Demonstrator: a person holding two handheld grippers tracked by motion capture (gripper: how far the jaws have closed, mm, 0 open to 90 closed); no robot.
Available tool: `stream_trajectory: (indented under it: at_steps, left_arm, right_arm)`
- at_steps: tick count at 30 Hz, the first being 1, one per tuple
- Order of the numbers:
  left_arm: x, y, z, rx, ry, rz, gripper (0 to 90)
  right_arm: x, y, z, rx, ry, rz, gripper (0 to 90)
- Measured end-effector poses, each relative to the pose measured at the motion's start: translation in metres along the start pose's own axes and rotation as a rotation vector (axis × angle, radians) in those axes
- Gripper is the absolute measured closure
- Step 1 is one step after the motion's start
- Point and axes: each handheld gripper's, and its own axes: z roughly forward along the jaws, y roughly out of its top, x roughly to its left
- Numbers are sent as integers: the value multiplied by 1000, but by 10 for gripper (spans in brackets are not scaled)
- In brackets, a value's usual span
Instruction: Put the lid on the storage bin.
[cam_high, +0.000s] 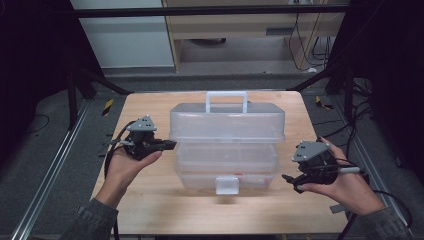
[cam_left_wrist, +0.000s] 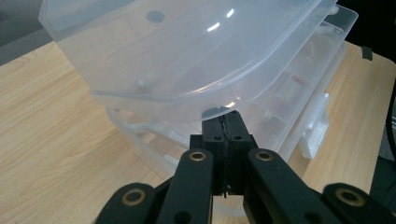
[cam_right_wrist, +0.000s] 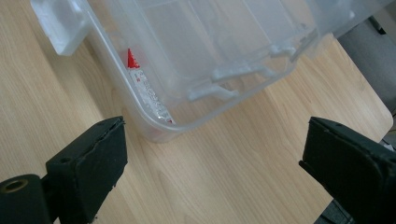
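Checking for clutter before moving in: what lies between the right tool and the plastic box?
Nothing: in the right gripper view, bare wooden table runs from the open right tool to the clear plastic box.

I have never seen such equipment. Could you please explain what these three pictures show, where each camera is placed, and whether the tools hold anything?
A person holds a hand tool with two black jaws in each hand. The high view looks down on a wooden table. On it stands a clear plastic storage box with stacked trays, the upper tier swung back, and a handle on top. The other two pictures come from cameras riding on the tools. The left gripper has its jaws pressed together beside the box's upper tier, holding nothing I can see. The right gripper is wide open over bare wood. Inside the bottom tray lies a small tube with a red cap.
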Motion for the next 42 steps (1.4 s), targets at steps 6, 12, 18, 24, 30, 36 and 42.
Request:
stream_trajectory:
  at_steps: [6, 12, 18, 24, 30, 36, 42]
  left_arm:
    - [-2, -5, 1, -7, -2, -9, 900]
    - [-3, -12, 2, -17, -8, -16, 900]
    - [-6, -20, 5, -20, -11, -21, 900]
    - [-9, -25, 5, -20, -1, -17, 900]
    - [-10, -32, 3, -26, 10, -27, 900]
    - [-8, -38, 3, -25, 7, -33, 900]
    - [-9, -43, 4, -23, 4, -35, 900]
  right_arm:
    - [-2, -8, -1, -1, -9, 23, 67]
    - [-3, -15, 1, 4, -16, 38, 68]
    - [-3, -21, 4, 9, -19, 52, 68]
    - [-4, -26, 6, 14, -19, 62, 69]
    - [-5, -28, 7, 16, -26, 67, 69]
    - [-5, -31, 8, 17, -27, 73, 70]
    - [-5, -34, 10, 20, -30, 78, 70]
